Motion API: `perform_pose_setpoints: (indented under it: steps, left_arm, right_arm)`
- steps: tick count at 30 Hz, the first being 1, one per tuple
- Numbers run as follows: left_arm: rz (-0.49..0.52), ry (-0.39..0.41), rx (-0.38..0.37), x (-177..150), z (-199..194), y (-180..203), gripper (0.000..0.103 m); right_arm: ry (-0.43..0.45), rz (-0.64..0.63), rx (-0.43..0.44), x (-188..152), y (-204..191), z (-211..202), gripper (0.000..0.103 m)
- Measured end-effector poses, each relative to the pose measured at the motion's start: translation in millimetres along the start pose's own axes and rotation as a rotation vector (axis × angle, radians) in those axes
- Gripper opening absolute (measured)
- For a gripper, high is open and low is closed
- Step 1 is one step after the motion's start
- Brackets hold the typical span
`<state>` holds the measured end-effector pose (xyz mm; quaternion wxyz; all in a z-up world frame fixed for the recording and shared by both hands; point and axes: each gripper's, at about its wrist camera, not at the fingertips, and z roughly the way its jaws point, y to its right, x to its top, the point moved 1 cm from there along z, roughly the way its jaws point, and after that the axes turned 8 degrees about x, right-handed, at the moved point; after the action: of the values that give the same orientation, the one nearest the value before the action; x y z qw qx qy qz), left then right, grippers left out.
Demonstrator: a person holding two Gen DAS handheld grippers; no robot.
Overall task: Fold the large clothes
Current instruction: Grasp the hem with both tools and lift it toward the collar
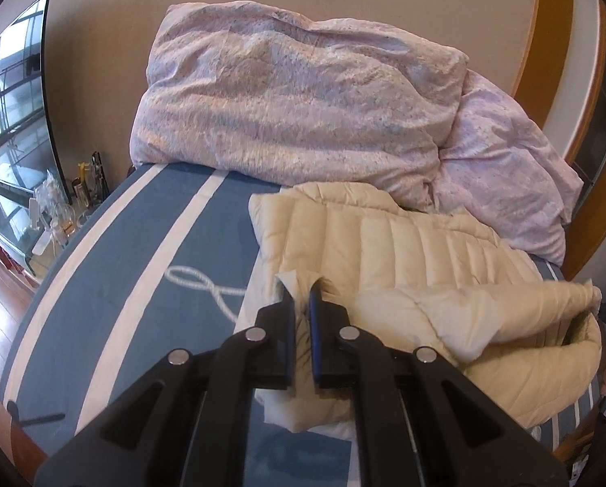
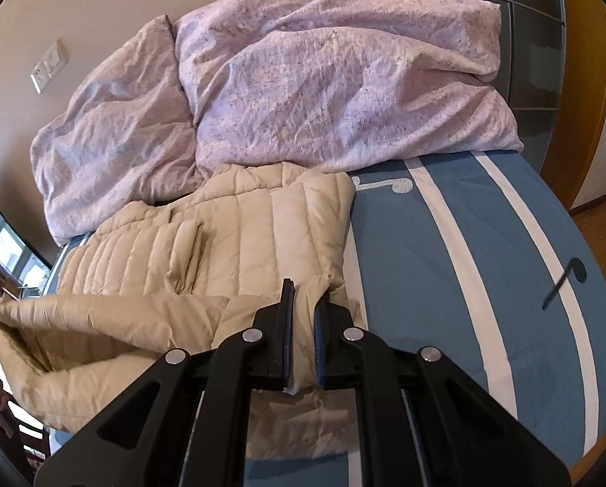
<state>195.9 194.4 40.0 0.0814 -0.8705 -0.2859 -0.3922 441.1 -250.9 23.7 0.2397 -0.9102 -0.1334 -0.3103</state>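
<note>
**Both grippers clamped on the hem of a cream down jacket on a striped bed**

The work surface is a bed (image 1: 112,268) covered in a blue sheet with broad white stripes and a looping white motif. At its head, against a beige wall, lie two rumpled pale pink pillows (image 2: 335,93), one leaning on the other. A white switch plate (image 2: 48,65) sits on the wall above them. In the left wrist view, a large dark screen (image 1: 15,93) stands beside the bed on a low glass-topped unit crowded with small items (too small to identify). Wooden floor shows past the bed's edge on both sides, and a wood-framed door (image 2: 538,61) with grey panels rises beyond the far corner.

The cream quilted jacket (image 2: 230,235) lies across the middle of the bed, its collar end just beside the pillows. Its near hem is lifted and doubled over toward the collar.

The left gripper (image 1: 301,296) is clenched on one corner of that hem, fabric bunched between its black fingers (image 1: 286,316). The right gripper (image 2: 303,296) grips the other corner the same way.

Bare sheet lies open to either side of the jacket, out to the mattress edges.
</note>
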Motion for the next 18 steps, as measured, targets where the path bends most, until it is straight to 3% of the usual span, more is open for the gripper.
perform_pose_setpoints:
  steps: [10, 18]
  left_arm:
    - [-0.014, 0.002, 0.018, 23, 31, 7, 0.006]
    - [-0.057, 0.014, 0.033, 49, 66, 11, 0.006]
  right_arm:
    - [0.010, 0.021, -0.013, 16, 10, 27, 0.009]
    - [0.092, 0.036, -0.040, 52, 7, 51, 0.009]
